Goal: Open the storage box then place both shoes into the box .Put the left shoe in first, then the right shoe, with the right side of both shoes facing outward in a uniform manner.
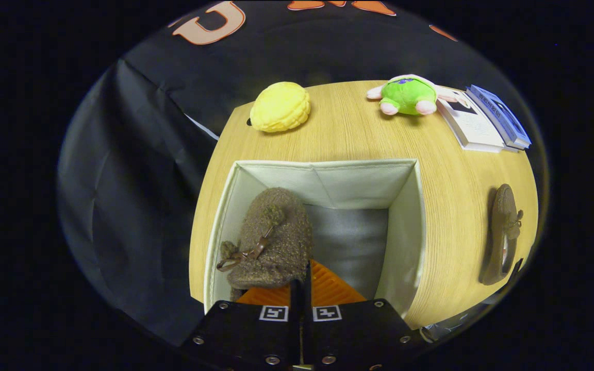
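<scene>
Now fingers pinched on brown shoe — upright in box, toe up.

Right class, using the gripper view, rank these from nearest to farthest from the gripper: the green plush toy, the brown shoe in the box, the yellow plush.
1. Brown shoe in the box, at the shut gripper.
2. Yellow plush, beyond the box, left.
3. Green plush toy, far right; close to the yellow one, so the order is uncertain.

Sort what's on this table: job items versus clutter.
Job: open storage box; fuzzy brown shoe inside it, held by the shut gripper; second brown shoe on the table.
Clutter: yellow plush; green plush; books.
</scene>
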### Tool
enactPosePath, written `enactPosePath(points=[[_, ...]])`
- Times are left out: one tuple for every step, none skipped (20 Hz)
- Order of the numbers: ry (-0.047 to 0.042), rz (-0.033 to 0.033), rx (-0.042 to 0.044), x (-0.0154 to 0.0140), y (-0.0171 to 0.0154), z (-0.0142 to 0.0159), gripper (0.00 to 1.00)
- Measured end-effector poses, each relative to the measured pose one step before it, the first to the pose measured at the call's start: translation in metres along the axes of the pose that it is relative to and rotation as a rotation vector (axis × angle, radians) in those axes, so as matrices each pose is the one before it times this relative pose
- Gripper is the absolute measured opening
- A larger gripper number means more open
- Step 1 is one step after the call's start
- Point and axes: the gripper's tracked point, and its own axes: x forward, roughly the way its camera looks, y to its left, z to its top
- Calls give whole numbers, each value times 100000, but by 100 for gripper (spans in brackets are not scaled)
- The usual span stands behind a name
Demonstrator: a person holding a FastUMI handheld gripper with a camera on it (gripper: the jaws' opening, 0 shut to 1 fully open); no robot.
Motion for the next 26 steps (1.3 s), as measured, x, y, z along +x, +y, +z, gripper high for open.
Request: enactPosePath(points=[[762, 313, 209, 723, 177, -65, 3], [2275, -70, 288, 628, 65, -313, 3], [2693, 175, 583, 586, -114, -547, 3], [2785, 209, 866, 526, 21, -540, 6], [2640, 589, -10, 356, 141, -445, 8], [1935, 805, -1158, 235, 209, -351, 12], [1999, 1894, -1618, 81, 286, -467, 14], [2218, 2993, -1608, -39, 606, -513, 23], [800, 3684, -1672, -237, 549, -335, 28], [450, 3898, -1646, -588, 511, -175, 41], [284, 3665, -1070, -984, 269, -96, 47], [-1723, 2520, -753, -914, 31, 100, 58], [-2725, 1962, -1240, -1184, -225, 328, 62], [-2745, 914, -1040, -1238, -615, 299, 65], [-2917, 526, -626, -1604, -823, 332, 66], [-3138, 1163, 303, -1651, -584, 674, 71], [-3270, 2003, 1019, -1452, -515, 570, 74], [-3762, 204, 464, -1438, -771, 731, 77], [-4065, -560, -232, -1672, -1005, 920, 81], [-4001, -1396, -115, -1520, -1387, 953, 87], [-3796, -658, 220, -1445, -1045, 747, 89], [-3253, -1410, 1008, -1252, -1401, 754, 93], [-2960, -2219, 1323, -1430, -1707, 473, 94], [-3067, -3810, 919, -1143, -2621, 672, 96], [-2213, -4638, 350, -675, -2827, 312, 96], [-867, -5534, 33, -607, -3161, -91, 97]])
